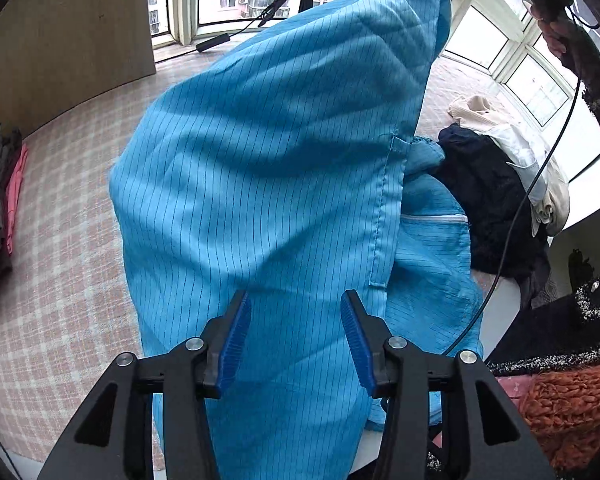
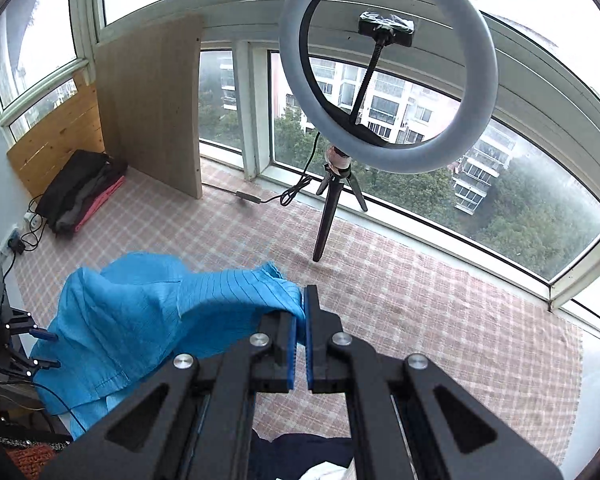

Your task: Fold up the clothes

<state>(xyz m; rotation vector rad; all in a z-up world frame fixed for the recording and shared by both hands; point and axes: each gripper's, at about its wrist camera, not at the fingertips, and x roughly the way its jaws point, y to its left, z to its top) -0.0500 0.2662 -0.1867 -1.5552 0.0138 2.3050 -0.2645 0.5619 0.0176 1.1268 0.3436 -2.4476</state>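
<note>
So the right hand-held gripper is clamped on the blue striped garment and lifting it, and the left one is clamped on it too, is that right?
Not quite. The right hand-held gripper is clamped on the blue striped garment, but the left hand-held gripper is open, its pads apart in front of the cloth. The left wrist view shows this.

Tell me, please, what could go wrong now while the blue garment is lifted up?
The right gripper pinches only an edge of the blue striped garment, so it may slip out. The left gripper is open and gives no support. The ring light stands close, and the swinging cloth could knock it over.
</note>
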